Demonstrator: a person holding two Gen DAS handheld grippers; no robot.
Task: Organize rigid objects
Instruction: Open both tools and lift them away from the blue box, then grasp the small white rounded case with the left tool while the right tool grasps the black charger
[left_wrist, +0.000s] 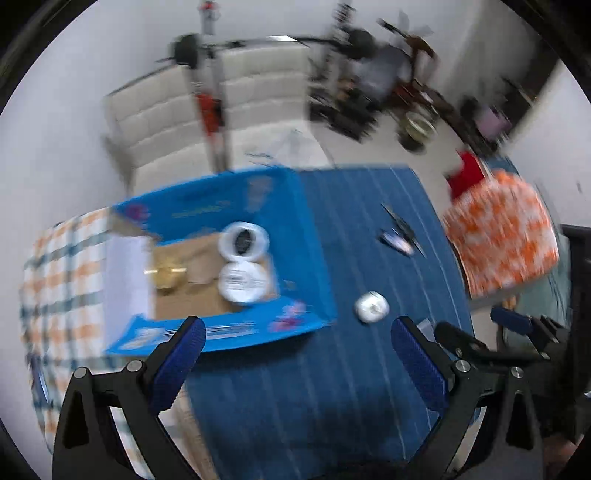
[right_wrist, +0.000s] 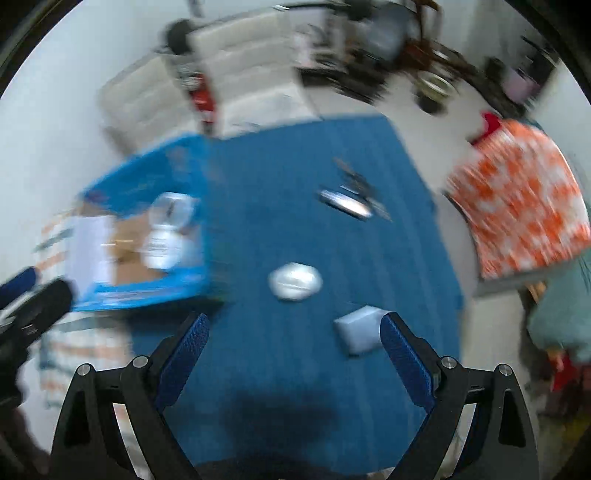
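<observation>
Both views are blurred. In the left wrist view, a blue cardboard box (left_wrist: 221, 258) with its top open lies at the centre left of the frame, on a blue striped cloth (left_wrist: 332, 387) that covers the table. Inside the box, on its brown floor, I see a round white ring-shaped container with a dark middle (left_wrist: 243, 239) and, touching it just below, a round white lid or jar with a label (left_wrist: 242, 282). At the left part of the box there is a small shiny gold object (left_wrist: 166, 275); its exact shape I cannot tell.

Outside the box, on the cloth, a small round silver-white object (left_wrist: 371, 307) lies at the lower right of the box, near it. Higher at the right lie thin dark tools with a small blue and white item (left_wrist: 399, 236).

The left gripper (left_wrist: 299, 363) has its blue fingers wide apart and holds nothing. In the right wrist view, the right gripper (right_wrist: 295, 363) is also spread wide and empty; a pale grey flat rectangular piece (right_wrist: 360, 328) lies on the cloth just beside its right finger (right_wrist: 404, 363).
</observation>
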